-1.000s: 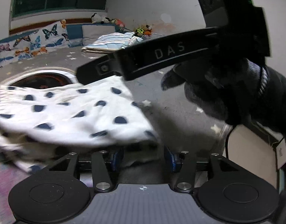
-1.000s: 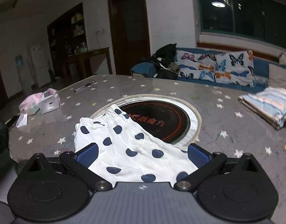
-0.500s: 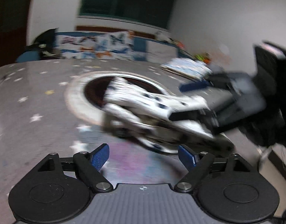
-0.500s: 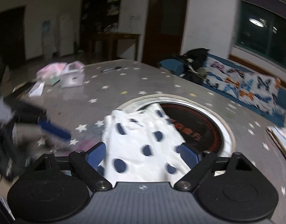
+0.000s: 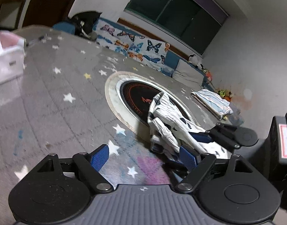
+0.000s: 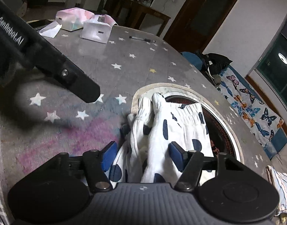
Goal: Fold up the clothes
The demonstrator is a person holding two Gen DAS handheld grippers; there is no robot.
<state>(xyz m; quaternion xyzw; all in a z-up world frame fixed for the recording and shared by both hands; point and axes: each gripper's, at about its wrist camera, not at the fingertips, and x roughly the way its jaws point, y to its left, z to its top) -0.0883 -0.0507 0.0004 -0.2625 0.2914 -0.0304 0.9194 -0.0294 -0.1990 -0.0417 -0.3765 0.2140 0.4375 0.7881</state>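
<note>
White shorts with dark blue dots (image 6: 162, 127) lie bunched on the grey star-patterned table (image 6: 106, 61), partly over the round black cooktop (image 6: 224, 131). My right gripper (image 6: 141, 155) is open, its blue pads on either side of the bunched cloth. In the left wrist view the shorts (image 5: 167, 118) lie to the right, with the right gripper (image 5: 205, 140) around them. My left gripper (image 5: 145, 157) is open and empty, over bare table just left of the shorts. Its black body (image 6: 49, 63) shows in the right wrist view.
White and pink boxes (image 6: 83, 22) and a pen (image 6: 142, 39) sit at the table's far side. A folded striped cloth (image 5: 212, 101) lies on the table beyond the cooktop (image 5: 141, 99). A butterfly-print sofa (image 5: 136, 46) stands behind.
My left gripper let go of the shorts, opened and swung away to their left. The shorts went from spread flat to bunched up between my right gripper's fingers.
</note>
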